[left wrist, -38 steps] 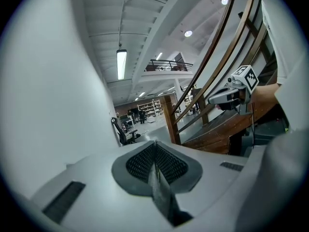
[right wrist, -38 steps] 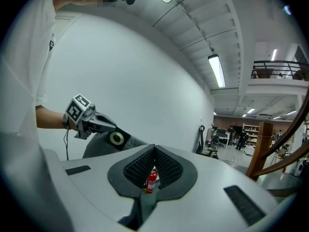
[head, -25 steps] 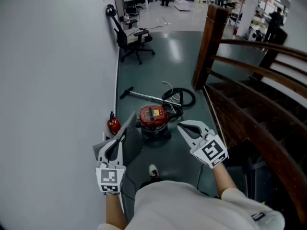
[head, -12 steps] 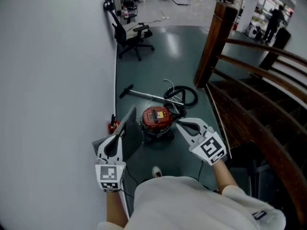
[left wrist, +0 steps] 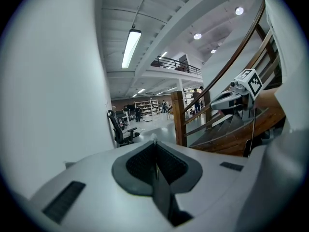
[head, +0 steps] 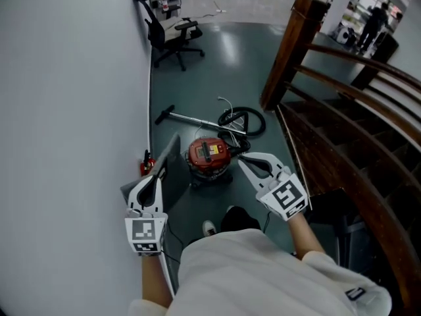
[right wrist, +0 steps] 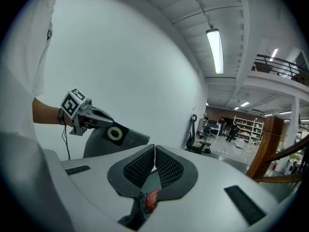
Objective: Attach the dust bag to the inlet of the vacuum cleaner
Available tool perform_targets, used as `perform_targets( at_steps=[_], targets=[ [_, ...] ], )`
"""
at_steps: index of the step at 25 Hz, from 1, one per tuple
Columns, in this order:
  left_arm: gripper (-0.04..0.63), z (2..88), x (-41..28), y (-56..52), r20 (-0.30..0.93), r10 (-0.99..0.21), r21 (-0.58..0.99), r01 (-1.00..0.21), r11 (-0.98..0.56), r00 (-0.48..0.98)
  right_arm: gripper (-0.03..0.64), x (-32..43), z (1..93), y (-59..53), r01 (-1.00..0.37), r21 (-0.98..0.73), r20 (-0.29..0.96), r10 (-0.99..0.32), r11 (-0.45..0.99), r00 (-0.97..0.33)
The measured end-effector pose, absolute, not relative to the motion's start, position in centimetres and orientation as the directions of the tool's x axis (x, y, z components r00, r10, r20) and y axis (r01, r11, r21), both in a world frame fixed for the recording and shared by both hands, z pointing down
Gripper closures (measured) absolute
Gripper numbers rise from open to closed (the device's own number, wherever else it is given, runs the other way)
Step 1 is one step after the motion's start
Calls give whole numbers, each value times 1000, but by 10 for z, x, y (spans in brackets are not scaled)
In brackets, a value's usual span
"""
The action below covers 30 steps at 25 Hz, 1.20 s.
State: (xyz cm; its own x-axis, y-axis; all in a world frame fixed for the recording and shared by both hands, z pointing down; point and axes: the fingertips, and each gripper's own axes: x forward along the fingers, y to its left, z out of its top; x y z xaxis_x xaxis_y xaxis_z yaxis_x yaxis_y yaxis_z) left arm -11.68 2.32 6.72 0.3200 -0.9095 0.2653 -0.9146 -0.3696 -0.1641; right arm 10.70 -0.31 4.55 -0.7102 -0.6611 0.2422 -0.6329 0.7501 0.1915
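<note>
L tongs [head: 160, 171] are clenching the grey dust bag [head: 170, 158] by its edge, and R tongs [head: 242, 161] are sitting clenched, empty. Nearing the red vac [head: 209, 155] on the floor, I'd be keeping the collar ring [right wrist: 115, 134] facing the inlet. Vs 1 s ago, both tongs are reaching closer to the vac.

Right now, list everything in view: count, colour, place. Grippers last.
vacuum cleaner: 1, red, on the floor ahead
hose: 1, black, coiled behind the vacuum cleaner
wand: 1, metal, lying on the floor beside the hose
office chair: 1, black, far along the wall
canister: 1, red, at the foot of the wall
staircase: 1, brown wood, right
dust bag: 1, grey, held
left hand-held gripper: 1, white, shut on the dust bag
right hand-held gripper: 1, white, shut, empty
</note>
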Motion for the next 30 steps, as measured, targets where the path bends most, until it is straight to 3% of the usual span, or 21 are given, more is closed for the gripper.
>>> perform_targets(
  at_steps=[6,21,30],
  targets=[
    [579,81,-120,2,281,-917,-144,-932,-333,284,589,105,75,-29,-577,203,341,-609,791,-716],
    [580,129,-144,-62,323,-933,-77,-979,-189,155,588,96,121,-110,-500,180,447,-523,847,-726],
    [579,195,-164,-106,405,-912,-61,-993,-98,65,588,71,193,-160,-388,101,526,-380,916,-761]
  ],
)
